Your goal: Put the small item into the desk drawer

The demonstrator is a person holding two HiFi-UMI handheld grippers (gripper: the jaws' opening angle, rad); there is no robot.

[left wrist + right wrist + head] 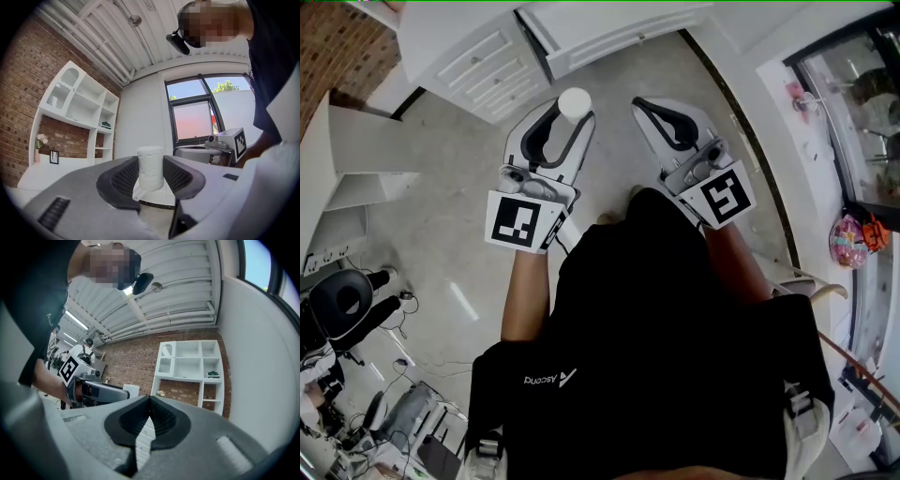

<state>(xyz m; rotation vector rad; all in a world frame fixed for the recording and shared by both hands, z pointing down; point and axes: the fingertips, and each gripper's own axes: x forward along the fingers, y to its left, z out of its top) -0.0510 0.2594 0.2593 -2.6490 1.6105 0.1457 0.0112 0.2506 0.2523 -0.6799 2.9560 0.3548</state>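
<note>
The small item is a short white cylinder (575,101), standing upright between the black pads of my left gripper (571,114), which is shut on it. In the left gripper view the cylinder (150,168) fills the gap of my left gripper (151,182). My right gripper (650,106) is held beside it over the grey floor, jaws shut with nothing in them; its pads meet in the right gripper view (149,403). White desk furniture with panelled drawer fronts (483,56) stands just beyond both grippers. Each gripper shows in the other's view: the right gripper (220,147), the left gripper (93,390).
A white shelf unit (75,108) stands against a brick wall, next to a window (197,112). A black chair (342,300) and cables lie at the lower left, white ledges (356,159) at the left, a pink bag (851,239) at the right.
</note>
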